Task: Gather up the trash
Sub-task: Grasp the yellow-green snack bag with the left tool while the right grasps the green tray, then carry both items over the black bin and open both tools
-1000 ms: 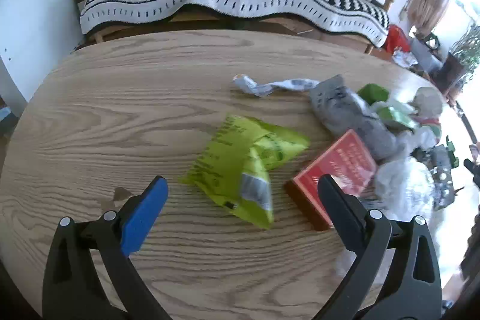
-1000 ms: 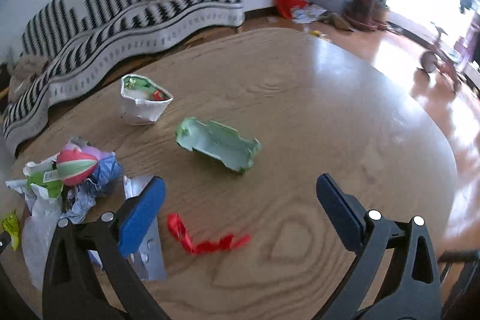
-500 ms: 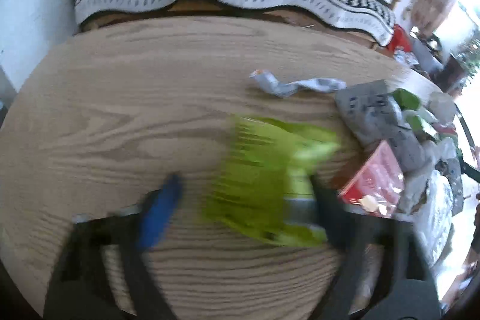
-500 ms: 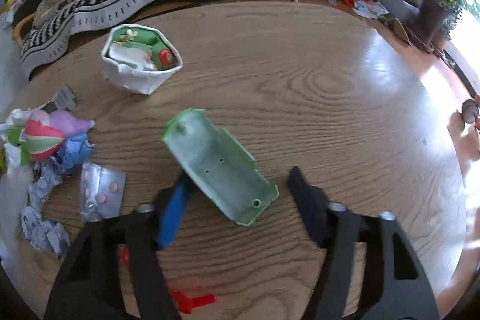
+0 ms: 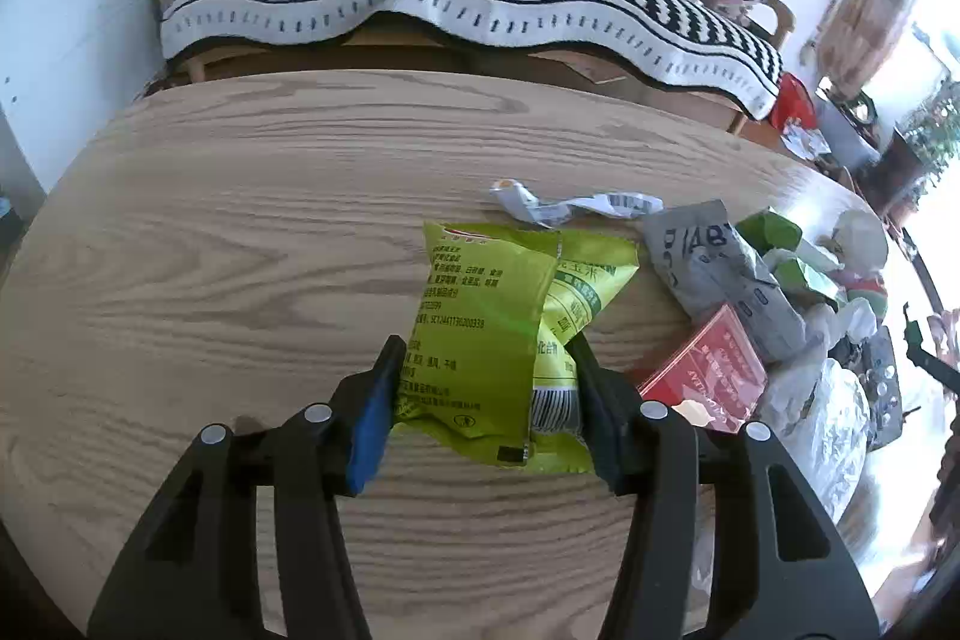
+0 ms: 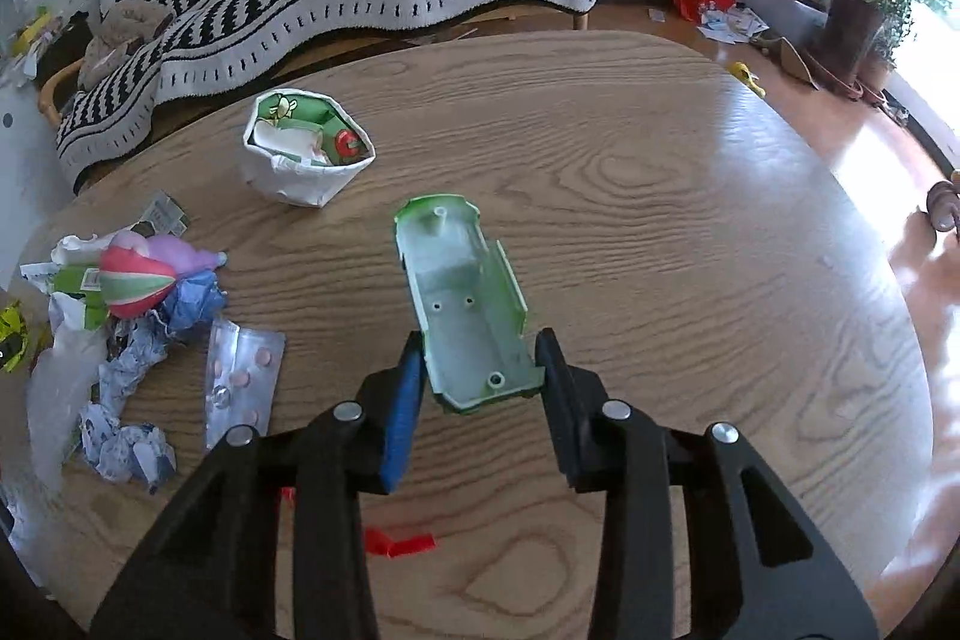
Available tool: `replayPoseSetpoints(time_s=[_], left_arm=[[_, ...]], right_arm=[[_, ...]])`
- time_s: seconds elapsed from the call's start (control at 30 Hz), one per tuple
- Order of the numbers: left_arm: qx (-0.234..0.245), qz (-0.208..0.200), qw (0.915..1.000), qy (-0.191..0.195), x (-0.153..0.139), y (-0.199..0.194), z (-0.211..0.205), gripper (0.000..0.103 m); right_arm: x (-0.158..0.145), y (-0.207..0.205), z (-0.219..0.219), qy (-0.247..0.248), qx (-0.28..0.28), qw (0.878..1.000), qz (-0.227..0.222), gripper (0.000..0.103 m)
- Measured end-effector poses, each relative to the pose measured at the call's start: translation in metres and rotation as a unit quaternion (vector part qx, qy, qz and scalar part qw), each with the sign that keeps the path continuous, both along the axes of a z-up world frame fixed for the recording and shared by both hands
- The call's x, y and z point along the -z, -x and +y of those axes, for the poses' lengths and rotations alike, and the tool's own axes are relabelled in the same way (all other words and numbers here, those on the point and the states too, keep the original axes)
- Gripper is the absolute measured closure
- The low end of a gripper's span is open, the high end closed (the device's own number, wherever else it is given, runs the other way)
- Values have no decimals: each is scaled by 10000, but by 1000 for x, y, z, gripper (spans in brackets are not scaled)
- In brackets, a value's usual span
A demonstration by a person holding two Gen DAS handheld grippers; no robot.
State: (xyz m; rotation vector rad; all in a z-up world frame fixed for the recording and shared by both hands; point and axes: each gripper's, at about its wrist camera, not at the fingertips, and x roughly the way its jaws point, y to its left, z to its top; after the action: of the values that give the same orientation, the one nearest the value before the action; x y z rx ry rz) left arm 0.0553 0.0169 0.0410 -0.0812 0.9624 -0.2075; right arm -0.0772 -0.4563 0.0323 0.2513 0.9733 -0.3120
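the left gripper [image 5: 483, 370] is clamped on a crinkly lime-green snack bag [image 5: 480, 334], with a red box [image 5: 705, 382] and grey wrapper [image 5: 714, 274] crowding its right. the right gripper [image 6: 477, 370] seems closed against a hollow green plastic shell [image 6: 462, 304]; a foil blister pack [image 6: 240, 370] and crumpled paper [image 6: 126, 400] lie to its left, a white paper tub [image 6: 300, 178] ahead-left, all on the wood-grain table [image 6: 690, 232].

"ABT" on grey bag [image 5: 714, 262]
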Motion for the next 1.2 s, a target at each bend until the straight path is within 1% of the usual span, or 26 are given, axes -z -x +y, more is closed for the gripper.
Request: replayPoseSetpoints(time_s=[0.13, 0.2, 0.3, 0.4, 0.5, 0.6, 0.67, 0.7, 0.77, 0.8, 0.87, 0.97, 1.0, 1.03, 1.07, 1.13, 1.17, 1.2], left_arm=[[30, -93, 9999, 72, -10, 15, 4, 50], [53, -174, 9997, 150, -19, 26, 6, 51], [9, -336, 9990, 307, -40, 43, 7, 51], [257, -491, 9978, 363, -62, 68, -9, 51], [734, -585, 9946, 439, -83, 105, -45, 51], [1348, -692, 9880, 285, -97, 151, -97, 51], [1794, -653, 9813, 258, -98, 185, -134, 51], [2063, -620, 9763, 213, -96, 205, -157, 51], [2388, -581, 9693, 115, -92, 235, -188, 51], [2507, -552, 9665, 90, -90, 246, -201, 51], [2841, -376, 9580, 104, -78, 278, -231, 51], [3391, -9, 9408, 25, -49, 320, -276, 51], [3575, 203, 9337, -55, -30, 334, -293, 51], [3660, 368, 9299, -91, -17, 340, -304, 51], [3743, 628, 9251, -121, 3, 348, -315, 51], [3817, 939, 9192, -247, 33, 359, -331, 51], [3885, 1058, 9149, -294, 49, 366, -338, 51], [3935, 1122, 9118, -336, 59, 370, -343, 51]], right_arm=[[-3, 12, 6, -30, 63, 10000, -26, 66], [-8, 21, 8, -23, 68, 10000, -54, 66], [-26, 39, 11, -22, 78, 9998, -196, 66], [-54, 65, 13, 35, 82, 9990, -437, 66], [-79, 101, 14, -21, 95, 9975, -696, 66], [-102, 143, 21, -47, 16, 9958, -911, 66], [-112, 173, 27, -17, -70, 9951, -982, 66], [-115, 192, 30, -38, -108, 9948, -1008, 66], [-117, 223, 33, -116, -141, 9946, -1019, 66], [-115, 240, 34, -178, -152, 9948, -992, 66], [-103, 270, 34, -336, -151, 9951, -919, 66], [-73, 306, 32, -429, -55, 9971, -627, 66], [-56, 316, 29, -514, 2, 9977, -453, 66], [-40, 323, 27, -651, 70, 9974, -314, 66], [-24, 330, 25, -770, 131, 9968, -168, 66], [12, 342, 24, -912, 214, 9954, 179, 66], [25, 346, 24, -994, 240, 9943, 293, 66], [41, 351, 25, -1108, 293, 9926, 414, 66]])
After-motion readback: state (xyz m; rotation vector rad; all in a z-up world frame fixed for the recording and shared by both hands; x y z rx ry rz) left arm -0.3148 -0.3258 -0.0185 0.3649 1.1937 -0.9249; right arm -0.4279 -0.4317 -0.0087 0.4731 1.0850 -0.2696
